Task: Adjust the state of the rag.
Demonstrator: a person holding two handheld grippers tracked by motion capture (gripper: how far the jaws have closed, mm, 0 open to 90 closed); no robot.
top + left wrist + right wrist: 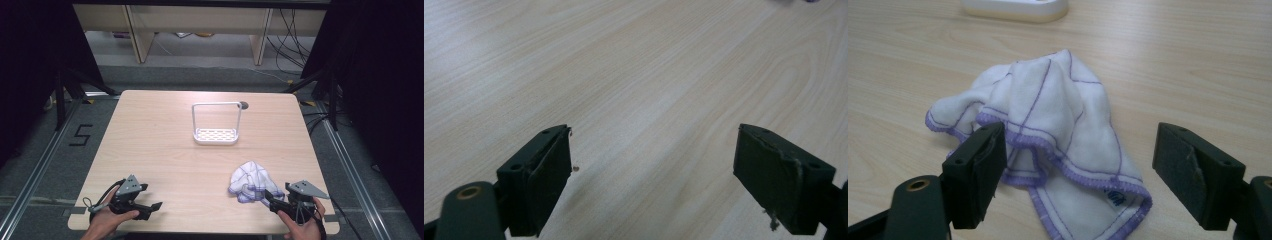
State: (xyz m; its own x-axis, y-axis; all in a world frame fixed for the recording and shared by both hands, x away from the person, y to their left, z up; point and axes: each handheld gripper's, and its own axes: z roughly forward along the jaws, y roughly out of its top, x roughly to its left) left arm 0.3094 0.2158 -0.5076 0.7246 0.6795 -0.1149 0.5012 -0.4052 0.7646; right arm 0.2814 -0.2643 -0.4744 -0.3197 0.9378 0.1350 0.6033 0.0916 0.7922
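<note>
So far nothing is lifted: the crumpled white cloth with purple stitched edging [1048,125] lies on the pale wooden table [160,150], perhaps meant for the white wire rack [216,125] beyond. The right gripper [1075,170] reaches low, jaws spread around its near edge; the left gripper [654,175] rests apart, jaws spread, empty.

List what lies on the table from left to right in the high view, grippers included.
left gripper → white rack → purple-edged cloth → right gripper
</note>
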